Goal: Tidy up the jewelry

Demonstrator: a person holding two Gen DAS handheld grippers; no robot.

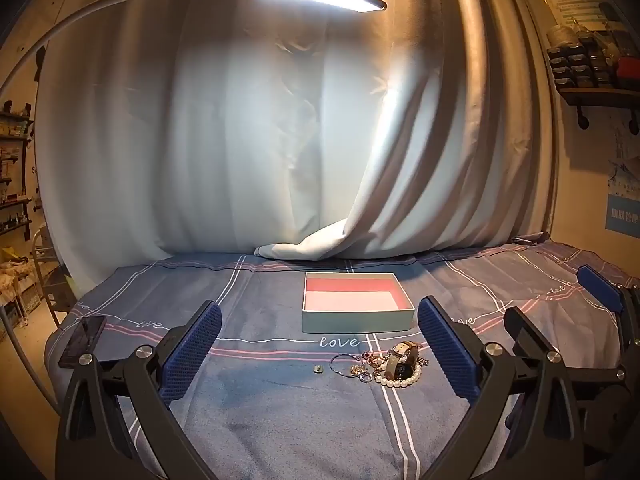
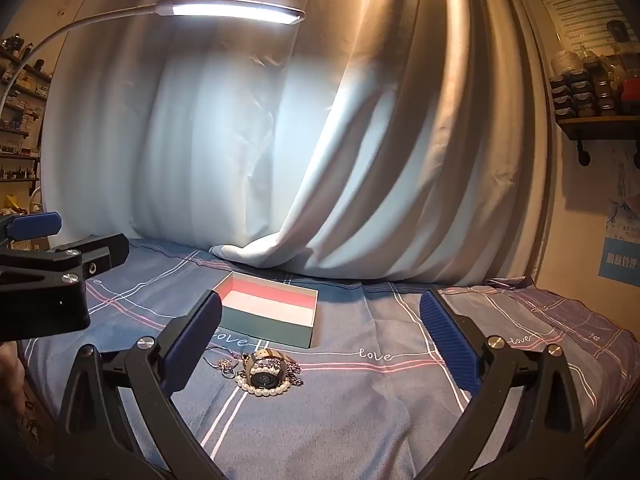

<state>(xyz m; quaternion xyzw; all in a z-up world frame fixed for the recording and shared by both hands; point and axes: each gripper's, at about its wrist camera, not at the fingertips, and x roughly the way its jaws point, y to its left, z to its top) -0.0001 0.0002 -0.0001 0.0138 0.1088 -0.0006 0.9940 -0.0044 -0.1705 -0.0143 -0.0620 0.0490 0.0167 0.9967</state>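
Just one box (image 1: 356, 306), one watch (image 2: 264, 378).

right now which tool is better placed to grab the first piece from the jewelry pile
Probably the left. In its own view the jewelry pile lies between the open fingers of the left tool. The right tool, also open, sees the pile low and towards its left finger.

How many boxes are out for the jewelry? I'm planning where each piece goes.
1. A single open box sits on the bedspread, just behind the jewelry pile, between both open grippers. No other box is in view.
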